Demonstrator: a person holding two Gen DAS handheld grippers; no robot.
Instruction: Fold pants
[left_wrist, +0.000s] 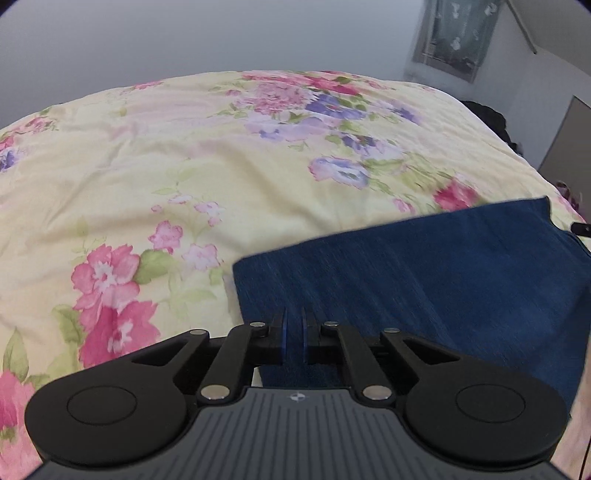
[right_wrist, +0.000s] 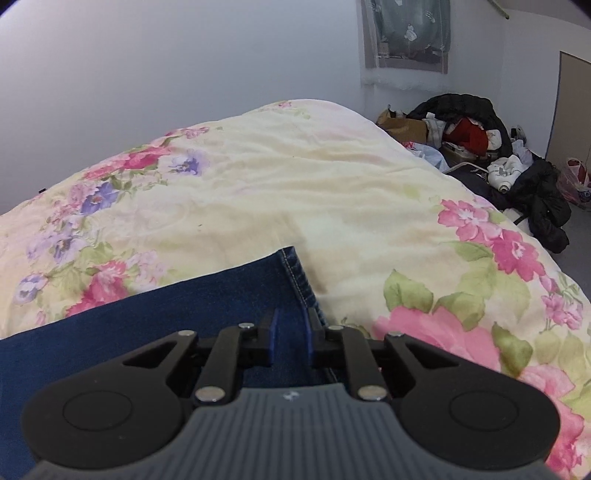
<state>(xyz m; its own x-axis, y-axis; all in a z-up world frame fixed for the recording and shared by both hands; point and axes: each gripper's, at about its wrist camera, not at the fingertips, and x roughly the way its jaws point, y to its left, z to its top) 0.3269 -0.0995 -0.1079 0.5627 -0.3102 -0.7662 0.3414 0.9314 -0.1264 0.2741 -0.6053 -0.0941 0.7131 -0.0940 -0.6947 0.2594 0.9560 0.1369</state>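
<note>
Dark blue denim pants (left_wrist: 424, 266) lie spread over the flowered bed cover. In the left wrist view my left gripper (left_wrist: 294, 332) sits over their near left corner. Its blue pads (left_wrist: 284, 332) stand almost together with denim pinched between them. In the right wrist view the pants (right_wrist: 166, 325) run off to the left, and their stitched hem (right_wrist: 295, 277) leads straight into my right gripper (right_wrist: 291, 336). That gripper is shut on the cloth at the hem edge, with a thicker layer of denim between its pads (right_wrist: 272, 338).
The cream quilt (left_wrist: 221, 166) with pink and purple flowers covers the whole bed up to a pale wall. To the right of the bed lies a heap of dark clothes and bags (right_wrist: 480, 147) on the floor. A curtained window (right_wrist: 406, 33) is beyond it.
</note>
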